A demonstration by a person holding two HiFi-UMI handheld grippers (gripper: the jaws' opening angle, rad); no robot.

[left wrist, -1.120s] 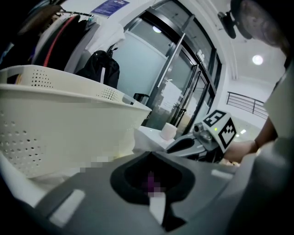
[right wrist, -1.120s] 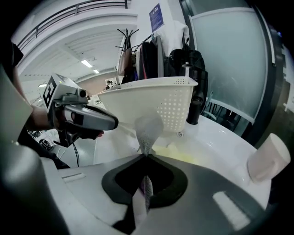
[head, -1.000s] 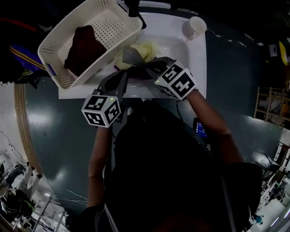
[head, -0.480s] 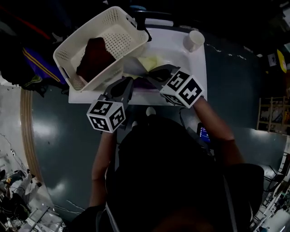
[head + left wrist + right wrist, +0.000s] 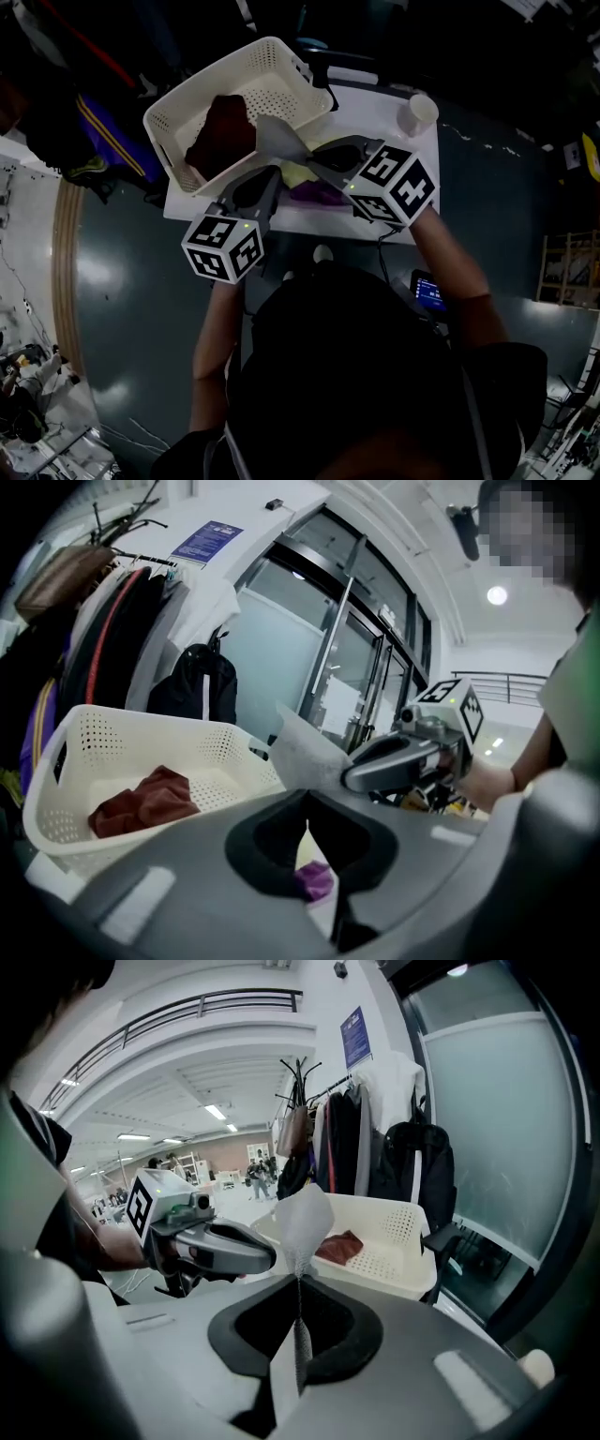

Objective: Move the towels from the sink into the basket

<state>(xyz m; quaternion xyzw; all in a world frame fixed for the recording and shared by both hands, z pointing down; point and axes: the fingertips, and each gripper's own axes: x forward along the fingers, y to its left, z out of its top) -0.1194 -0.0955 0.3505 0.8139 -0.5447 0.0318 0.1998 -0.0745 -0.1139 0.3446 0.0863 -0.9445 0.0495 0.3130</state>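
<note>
My right gripper (image 5: 311,156) (image 5: 300,1283) is shut on a grey towel (image 5: 279,141) (image 5: 305,1218) and holds it in the air by the near rim of the white perforated basket (image 5: 161,131) (image 5: 405,1283). A dark red towel (image 5: 223,136) (image 5: 141,803) lies inside the basket. My left gripper (image 5: 272,173) (image 5: 306,808) hangs just left of the right one, its jaws shut with nothing between them. Below them a yellow towel (image 5: 298,174) and a purple towel (image 5: 319,195) (image 5: 316,881) lie in the white sink (image 5: 375,108).
A white cup (image 5: 417,114) stands at the sink's far right corner. A dark faucet (image 5: 323,67) rises behind the basket. Coats and bags on a rack (image 5: 122,630) hang beyond the basket, in front of glass doors (image 5: 309,667).
Both grippers have risen. The grey towel has come up out of the sink with the right gripper and now hangs at the basket's rim.
</note>
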